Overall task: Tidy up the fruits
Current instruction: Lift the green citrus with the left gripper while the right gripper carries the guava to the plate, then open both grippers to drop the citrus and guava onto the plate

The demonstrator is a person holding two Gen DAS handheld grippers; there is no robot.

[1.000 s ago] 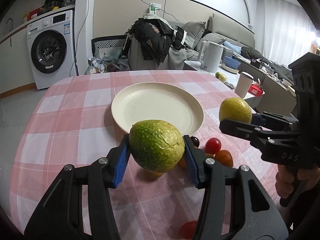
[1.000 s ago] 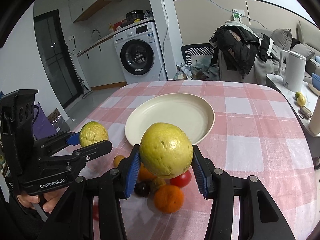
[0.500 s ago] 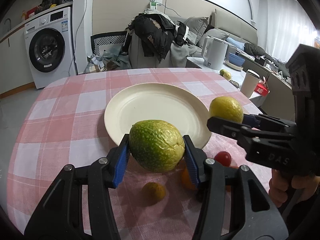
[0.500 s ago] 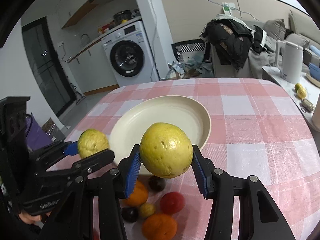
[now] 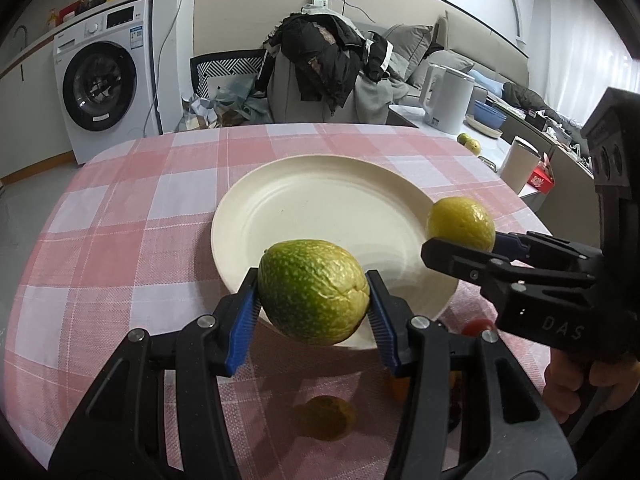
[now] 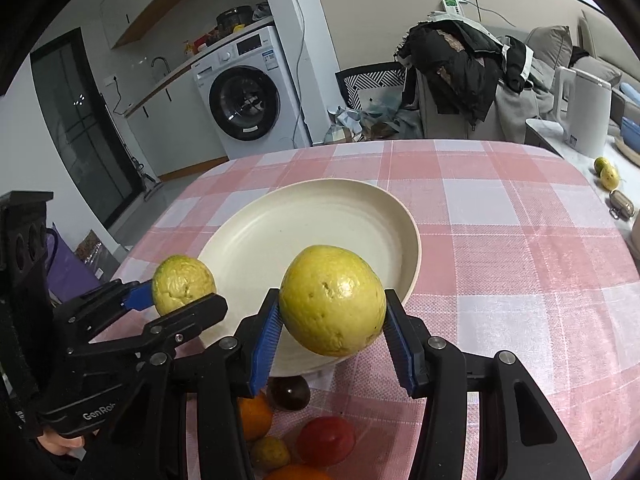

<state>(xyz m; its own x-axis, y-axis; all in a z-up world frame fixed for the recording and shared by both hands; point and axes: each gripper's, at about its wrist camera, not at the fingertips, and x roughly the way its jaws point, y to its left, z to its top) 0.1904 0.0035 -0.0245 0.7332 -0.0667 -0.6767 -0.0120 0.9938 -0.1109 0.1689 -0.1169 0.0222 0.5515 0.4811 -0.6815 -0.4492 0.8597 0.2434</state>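
Carried closer to the cream plate [image 5: 320, 184] since a second ago, both fruits now over its near rim.
Left hand-held gripper [image 5: 314, 312] part-open, clamped on the green wrinkled passion fruit [image 5: 312, 290]; right hand-held gripper [image 6: 332, 328] likewise pinched on the yellow passion fruit [image 6: 332, 300], held side by side above the plate's near edge, apparently for setting down together. Small fruits, among them a tomato [image 6: 326, 440] and an orange [image 6: 254, 416], left at the desk's [image 6: 500, 240] near edge, likely for later trips.
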